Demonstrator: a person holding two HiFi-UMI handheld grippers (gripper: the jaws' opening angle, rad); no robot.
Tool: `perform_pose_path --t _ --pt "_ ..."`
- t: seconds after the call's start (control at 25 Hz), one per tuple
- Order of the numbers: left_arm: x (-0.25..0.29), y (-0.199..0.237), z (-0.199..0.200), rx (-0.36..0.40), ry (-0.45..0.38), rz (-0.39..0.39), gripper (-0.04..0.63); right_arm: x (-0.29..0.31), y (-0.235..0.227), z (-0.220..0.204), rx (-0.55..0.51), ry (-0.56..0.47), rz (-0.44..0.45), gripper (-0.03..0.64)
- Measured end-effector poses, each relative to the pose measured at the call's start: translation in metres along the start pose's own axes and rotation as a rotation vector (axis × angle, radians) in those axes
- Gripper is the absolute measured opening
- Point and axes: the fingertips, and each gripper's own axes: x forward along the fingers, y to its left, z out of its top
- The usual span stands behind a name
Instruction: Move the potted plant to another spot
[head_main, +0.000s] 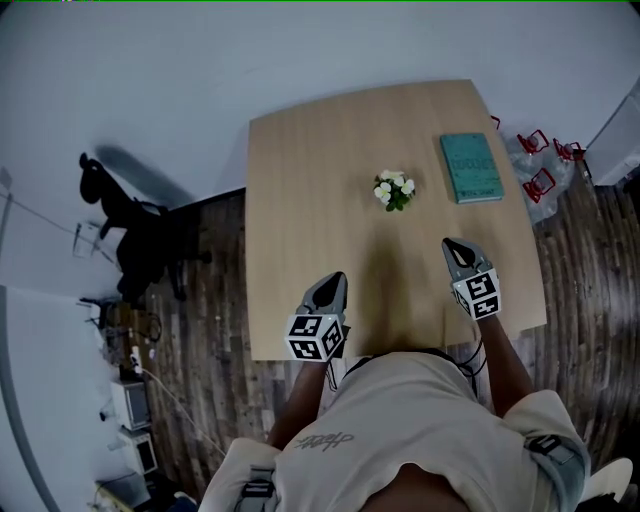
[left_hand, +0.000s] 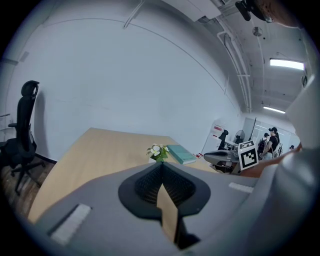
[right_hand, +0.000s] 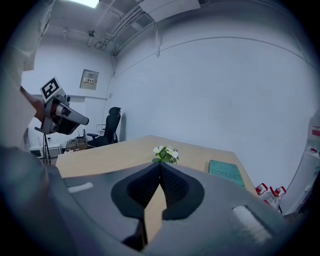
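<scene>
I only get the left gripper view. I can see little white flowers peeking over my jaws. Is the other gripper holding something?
Observer: No. In the right gripper view the right gripper has its jaws shut together, with nothing between them.
Operator: Is the plant bumping the green book?
Observer: No. The head view shows the potted plant standing apart from the book, with bare table between them.
Operator: Are my grippers touching the plant?
Observer: Neither is. In the head view the left gripper and the right one are both over the near part of the table, and the plant stands farther in.
</scene>
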Motion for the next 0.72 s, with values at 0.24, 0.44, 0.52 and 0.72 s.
perform_pose_path --t 0.24,0.44,0.52,0.72 --pt "0.011 -0.011 0.005 0.023 -0.008 -0.024 0.015 -0.027 0.000 0.020 0.019 -0.060 -0.009 0.003" --pt "0.016 -0.017 0.024 0.072 -0.034 -0.040 0.015 -0.051 0.001 0.055 0.014 -0.139 -0.006 0.003" --pt "0.018 -0.020 0.035 0.089 -0.055 -0.043 0.015 -0.060 -0.004 0.066 0.021 -0.154 -0.012 0.003" --pt "0.019 -0.025 0.066 0.125 -0.114 -0.052 0.015 -0.082 -0.009 0.106 0.025 -0.218 -0.008 0.002"
